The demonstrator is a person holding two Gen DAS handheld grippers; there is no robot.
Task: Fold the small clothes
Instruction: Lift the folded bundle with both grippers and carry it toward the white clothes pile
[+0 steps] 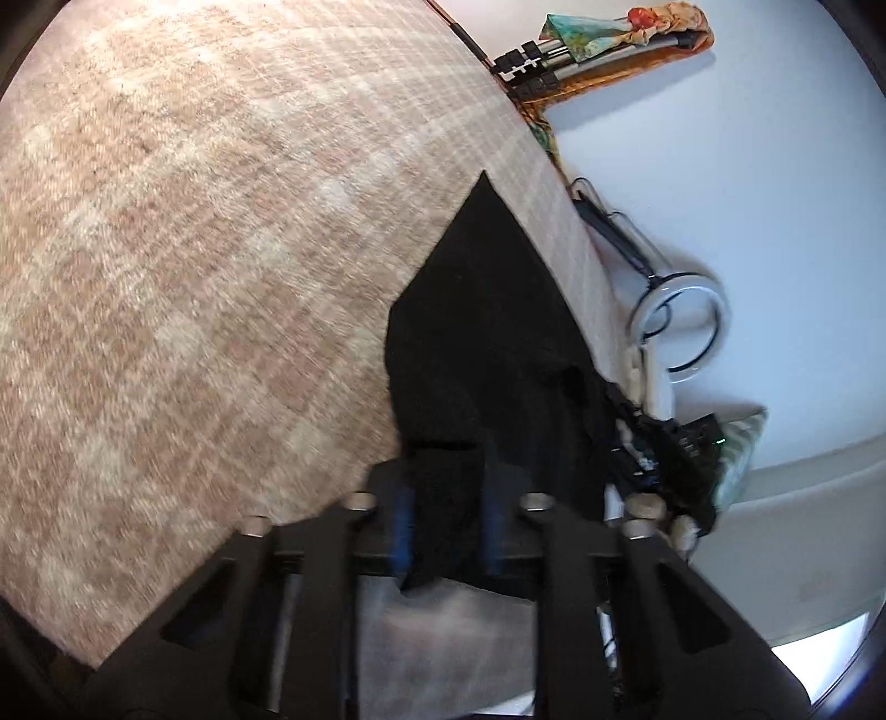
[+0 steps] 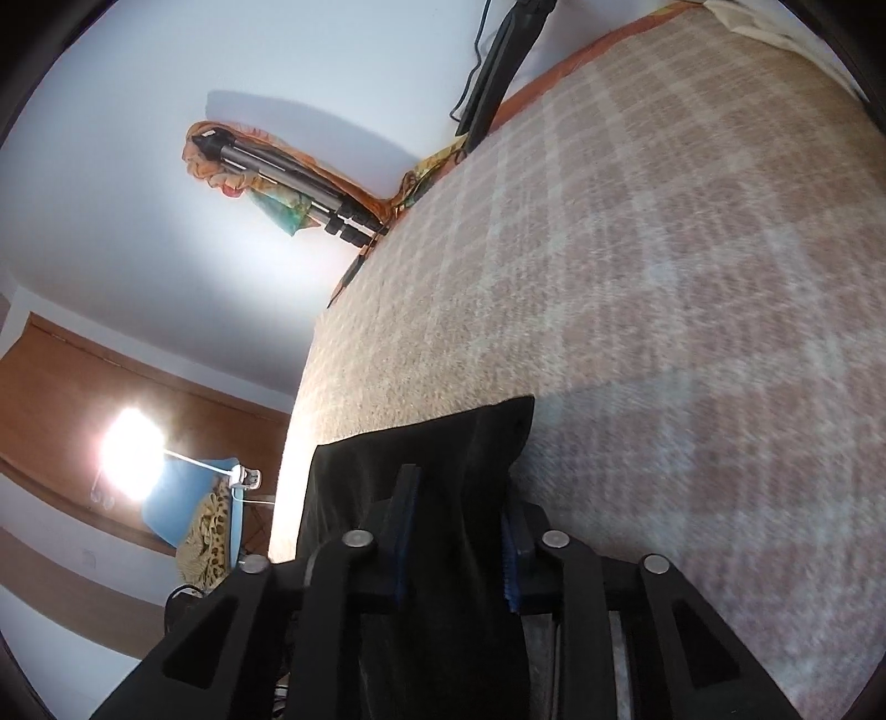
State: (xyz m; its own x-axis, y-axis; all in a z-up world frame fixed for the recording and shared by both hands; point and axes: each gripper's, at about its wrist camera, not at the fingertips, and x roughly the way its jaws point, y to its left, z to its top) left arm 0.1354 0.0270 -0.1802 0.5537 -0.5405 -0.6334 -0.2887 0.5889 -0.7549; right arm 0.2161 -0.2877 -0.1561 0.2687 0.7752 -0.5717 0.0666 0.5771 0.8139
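Observation:
A small black garment (image 1: 482, 310) hangs lifted above a bed with a beige checked blanket (image 1: 194, 249). My left gripper (image 1: 446, 487) is shut on one edge of it, with black cloth bunched between the blue pads. In the right wrist view the same black garment (image 2: 443, 454) is pinched by my right gripper (image 2: 459, 531), shut on its other edge, and the blanket (image 2: 664, 277) lies below. The cloth hangs stretched between the two grippers. Its lower part is hidden behind the fingers.
A tripod wrapped in colourful cloth (image 1: 609, 44) leans at the wall past the bed; it also shows in the right wrist view (image 2: 277, 171). A white ring light (image 1: 681, 327) and black electronics (image 1: 675, 448) sit beside the bed. A bright lamp (image 2: 130, 459) glares at left.

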